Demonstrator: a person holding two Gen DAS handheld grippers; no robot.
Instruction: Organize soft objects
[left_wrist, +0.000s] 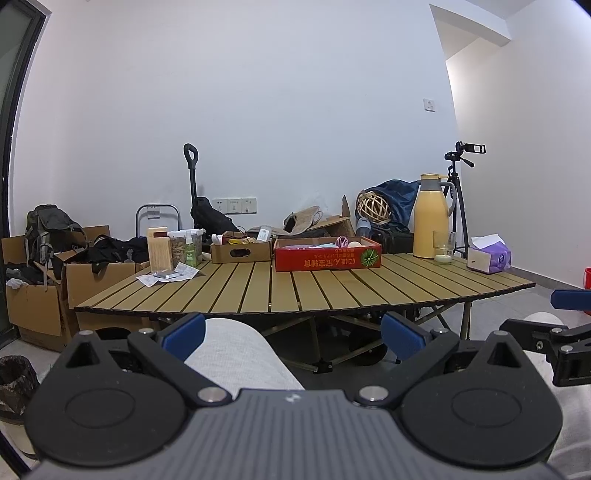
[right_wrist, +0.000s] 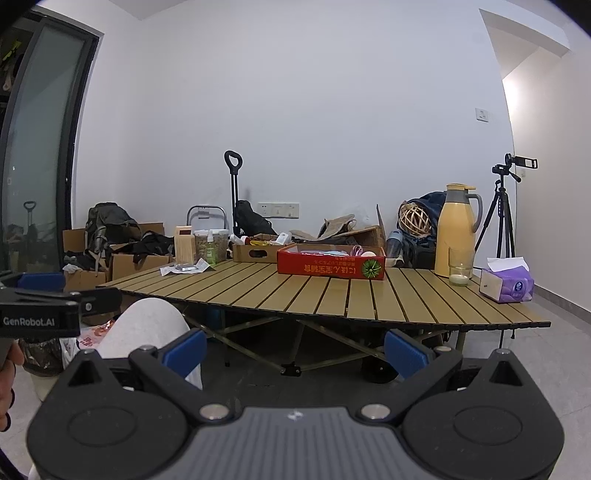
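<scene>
Left wrist view showed the left tool (left_wrist: 293, 332) and right tool (right_wrist: 295, 349) gaping, empty, below the worktop (left_wrist: 332, 291). Soft things already lay in the red box (left_wrist: 327, 256) far ahead; whether sorting was starting or finished was unclear.

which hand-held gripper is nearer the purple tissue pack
Right, by a modest margin. The right hand-held gripper sits below the table edge toward the tissue pack end; the left hand-held gripper is beside it, farther from that end. Both are open and well short of it.

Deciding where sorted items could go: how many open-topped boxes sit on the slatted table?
2. A red box at the table's middle back, holding soft-looking items, and a brown cardboard box just left of it. The stuff behind might hide more.
</scene>
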